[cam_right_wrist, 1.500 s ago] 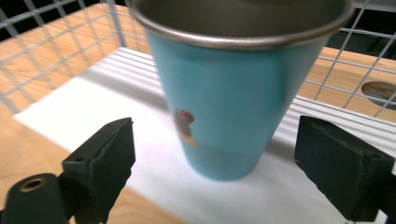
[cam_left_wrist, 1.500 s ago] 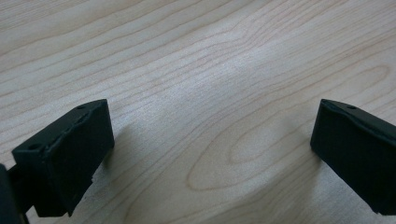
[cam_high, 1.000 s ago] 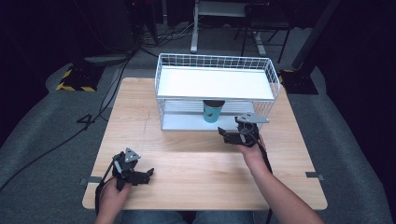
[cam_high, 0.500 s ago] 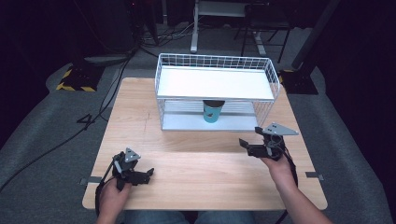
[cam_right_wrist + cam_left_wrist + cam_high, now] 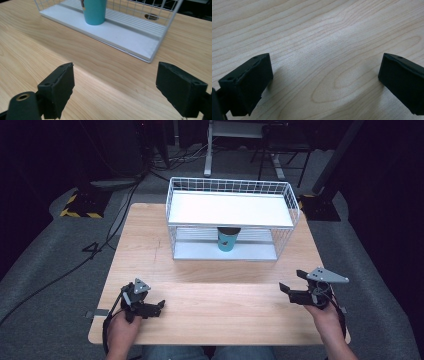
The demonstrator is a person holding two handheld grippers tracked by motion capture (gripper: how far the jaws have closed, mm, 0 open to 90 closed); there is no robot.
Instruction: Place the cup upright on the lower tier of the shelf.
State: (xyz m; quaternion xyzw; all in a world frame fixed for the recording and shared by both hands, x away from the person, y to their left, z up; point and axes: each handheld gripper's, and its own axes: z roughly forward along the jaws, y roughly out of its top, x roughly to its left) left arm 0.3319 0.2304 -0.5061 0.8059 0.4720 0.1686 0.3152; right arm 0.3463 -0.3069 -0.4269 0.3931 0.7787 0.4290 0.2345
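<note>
My left gripper (image 5: 161,306) rests low over the pale wooden table (image 5: 150,245) at its near left corner, jaws spread on nothing. My right gripper (image 5: 285,289), near right, also spread and empty, points up-table. The teal paper cup (image 5: 227,240) stands upright on the lower shelf of the white wire rack (image 5: 290,207), ahead and left of the right gripper, which I judge nearer.
</note>
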